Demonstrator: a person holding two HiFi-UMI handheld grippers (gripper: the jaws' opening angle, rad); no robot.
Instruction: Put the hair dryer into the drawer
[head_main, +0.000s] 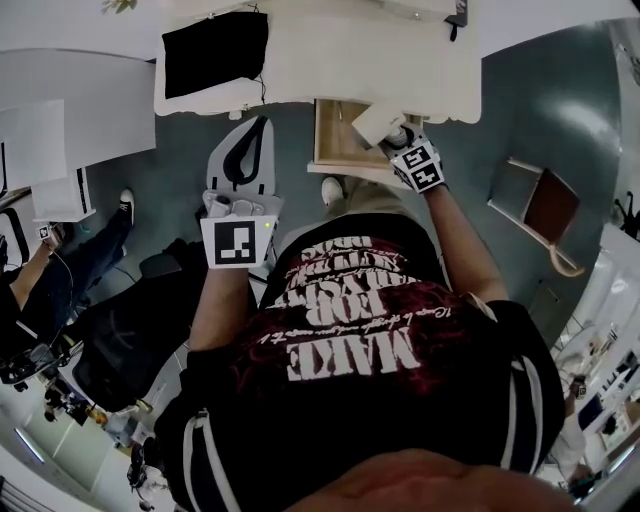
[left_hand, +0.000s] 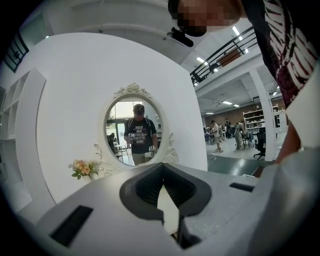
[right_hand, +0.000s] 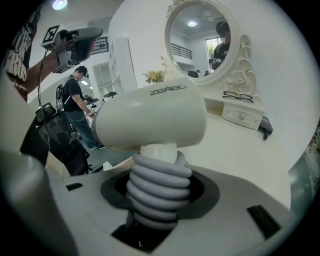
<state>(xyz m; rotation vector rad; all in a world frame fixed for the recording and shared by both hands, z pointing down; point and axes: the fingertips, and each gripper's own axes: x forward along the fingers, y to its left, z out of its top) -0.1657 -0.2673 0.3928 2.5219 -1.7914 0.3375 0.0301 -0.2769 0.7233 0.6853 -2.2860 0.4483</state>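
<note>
1. Two grippers show in the head view, one on each side of the open drawer (head_main: 335, 130), which stands pulled out from the front of the white dressing table (head_main: 330, 50) with its wooden inside showing.
2. Right gripper (head_main: 393, 138): it sits over the drawer's right-hand end and points slantwise down, its fingers clamped on the handle of the hair dryer (head_main: 378, 122).
3. Hair dryer: cream-coloured, with a short fat barrel. It hangs in the air above the drawer's right end — held over it, not yet inside.
4. Grey cord (right_hand: 157, 187): it is wound in tight coils round the dryer's handle, and the right jaws press on those coils from both sides.
5. Left gripper (head_main: 260, 125): it is out to the left of the drawer and apart from it, over the blue-grey floor. Its fingers meet at the tips with nothing between them.
6. Black mat (head_main: 215, 52): it lies on the tabletop, beyond the drawer and off to its left.
7. Oval mirror (right_hand: 202, 42): it rises at the back of the table, beyond the drawer — a pair of glasses (right_hand: 237, 96) rests just below it on a small white box.
</note>
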